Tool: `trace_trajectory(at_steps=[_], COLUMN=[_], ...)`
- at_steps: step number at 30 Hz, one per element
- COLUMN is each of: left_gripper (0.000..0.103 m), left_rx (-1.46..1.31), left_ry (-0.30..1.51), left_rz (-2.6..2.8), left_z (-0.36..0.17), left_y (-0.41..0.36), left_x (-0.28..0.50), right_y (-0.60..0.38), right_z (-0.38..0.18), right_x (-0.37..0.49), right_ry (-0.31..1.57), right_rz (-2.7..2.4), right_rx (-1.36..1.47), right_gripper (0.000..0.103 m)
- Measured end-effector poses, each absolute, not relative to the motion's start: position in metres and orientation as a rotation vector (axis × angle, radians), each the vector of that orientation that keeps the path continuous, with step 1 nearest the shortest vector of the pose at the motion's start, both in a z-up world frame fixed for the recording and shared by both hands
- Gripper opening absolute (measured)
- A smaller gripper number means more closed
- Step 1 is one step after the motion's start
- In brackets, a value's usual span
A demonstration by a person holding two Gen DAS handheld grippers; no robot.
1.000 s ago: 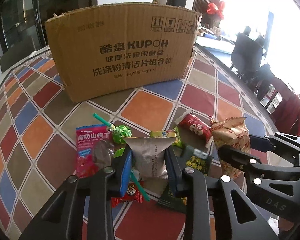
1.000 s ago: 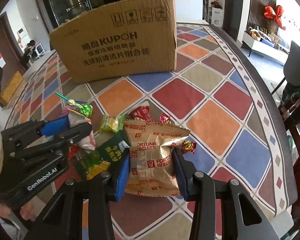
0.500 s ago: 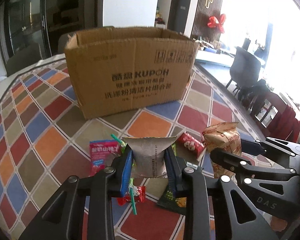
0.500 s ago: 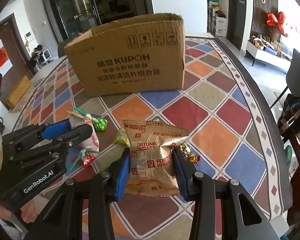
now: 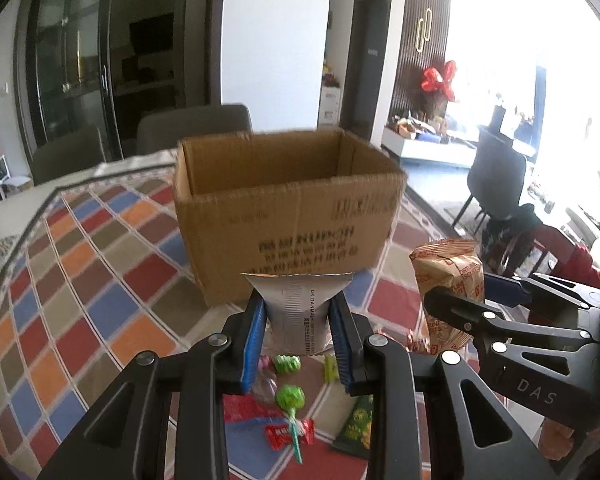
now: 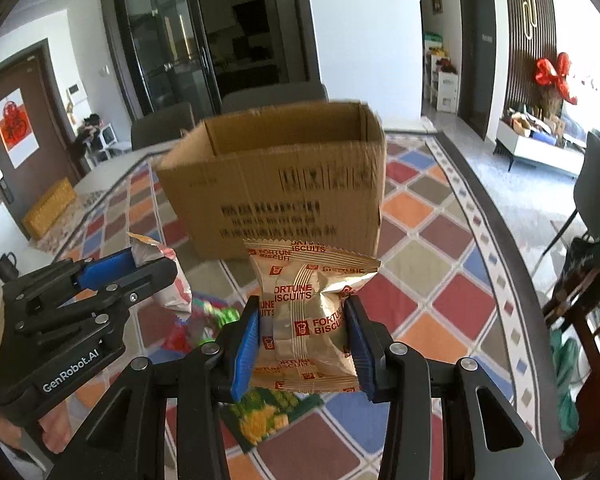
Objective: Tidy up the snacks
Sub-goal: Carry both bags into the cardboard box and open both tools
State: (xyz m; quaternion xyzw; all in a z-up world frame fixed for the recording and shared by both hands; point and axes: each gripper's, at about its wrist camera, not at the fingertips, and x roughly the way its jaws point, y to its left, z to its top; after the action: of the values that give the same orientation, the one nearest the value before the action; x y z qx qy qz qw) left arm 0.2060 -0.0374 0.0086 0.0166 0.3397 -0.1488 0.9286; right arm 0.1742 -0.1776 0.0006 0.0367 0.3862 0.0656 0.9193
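i've got both tongs clamped: left tongs (image 5: 300,334) on a silver packet (image 5: 300,312), right tongs (image 6: 303,346) on a fortune biscuits bag (image 6: 308,312); the open cardboard box (image 5: 288,216) sits straight ahead toward the bench's far edge.

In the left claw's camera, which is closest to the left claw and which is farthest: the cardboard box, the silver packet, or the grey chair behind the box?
1. Silver packet: pinched right between the left claw's pads.
2. Cardboard box: on the table straight ahead, open top.
3. Grey chair: beyond the box, at the table's far edge.
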Motion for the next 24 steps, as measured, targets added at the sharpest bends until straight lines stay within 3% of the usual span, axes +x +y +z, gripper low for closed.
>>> trace_trajectory(at_steps=[13,24], left_gripper=[0.031,0.031], left_rx=[0.029,0.018], left_ry=[0.599,0.618], left_rz=[-0.266,-0.253], left_z=[0.059,0.081], left_y=[-0.023,-0.017], left_x=[0.244,0.3], right_y=[-0.171,-0.163], right_z=[0.058,0.082], right_x=[0.218,0.268], right_ry=[0.652,0.641], right_rz=[0.155,0.184], right_rx=[0.023,0.025], right_gripper=[0.042,0.042])
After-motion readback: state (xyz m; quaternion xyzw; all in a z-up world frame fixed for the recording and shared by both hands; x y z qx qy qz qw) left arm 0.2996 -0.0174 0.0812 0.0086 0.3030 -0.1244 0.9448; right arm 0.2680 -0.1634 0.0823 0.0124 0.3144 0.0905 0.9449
